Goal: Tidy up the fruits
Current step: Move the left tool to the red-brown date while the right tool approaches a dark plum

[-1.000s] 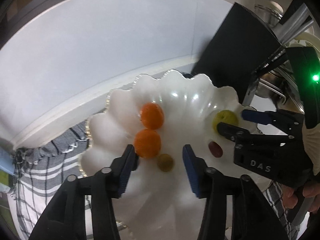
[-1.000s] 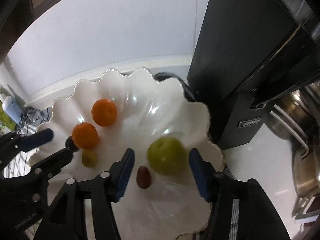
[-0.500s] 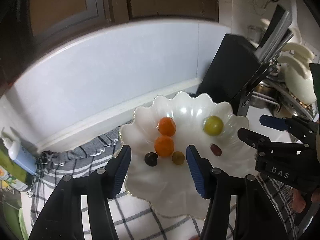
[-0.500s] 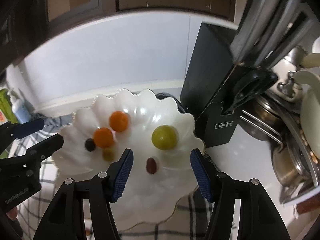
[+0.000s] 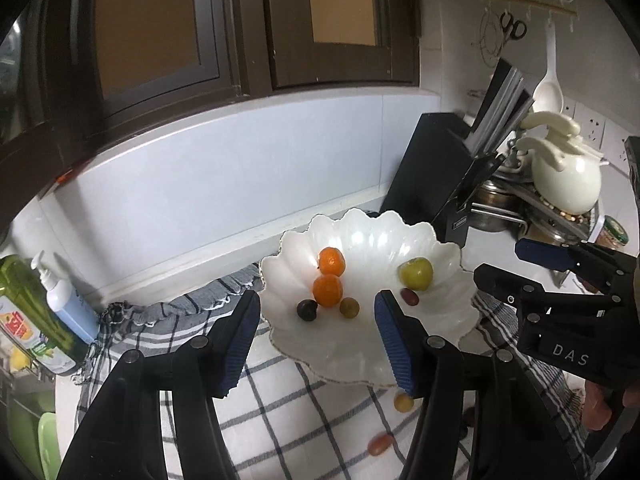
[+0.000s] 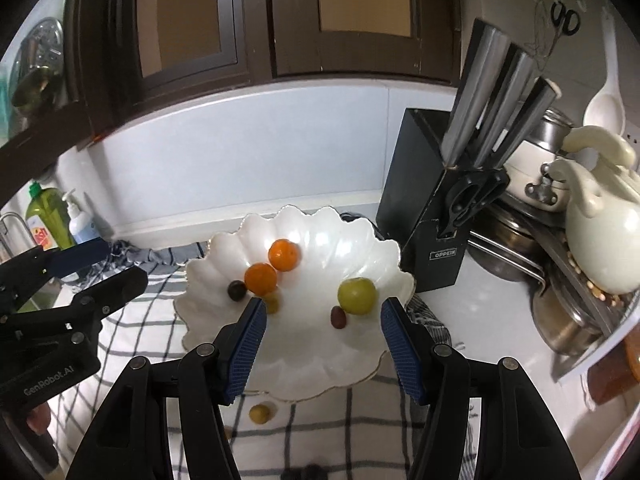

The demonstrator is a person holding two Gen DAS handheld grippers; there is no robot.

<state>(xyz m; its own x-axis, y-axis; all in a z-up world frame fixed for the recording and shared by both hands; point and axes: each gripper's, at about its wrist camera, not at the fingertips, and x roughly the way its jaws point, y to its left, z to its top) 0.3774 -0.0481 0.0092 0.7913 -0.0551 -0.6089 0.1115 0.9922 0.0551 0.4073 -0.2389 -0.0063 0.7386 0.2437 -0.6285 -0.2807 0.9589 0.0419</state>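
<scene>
A white scalloped bowl (image 5: 360,344) (image 6: 312,344) sits on a checked cloth (image 5: 320,420). In it lie two oranges (image 5: 327,290) (image 6: 261,278), a dark plum (image 5: 307,310), a small olive fruit (image 5: 349,307), a green fruit (image 5: 416,274) (image 6: 356,296) and a red-brown fruit (image 5: 409,297) (image 6: 338,317). My left gripper (image 5: 318,300) hovers open over the bowl's near side, holding nothing. My right gripper (image 6: 325,306) hangs open beside it, also holding nothing. On the cloth in front lie a yellow fruit (image 5: 403,402) (image 6: 259,414) and a red fruit (image 5: 379,444).
A black knife block (image 6: 424,200) stands right behind the bowl. A cream kettle (image 6: 600,232) and steel pots (image 6: 568,320) crowd the right. A green bottle (image 5: 28,308) and a pump bottle (image 5: 68,304) stand at the left by the wall.
Both grippers have drawn back and risen from the bowl, so the whole bowl and the cloth in front now show. The left jaws stand a little wider.
</scene>
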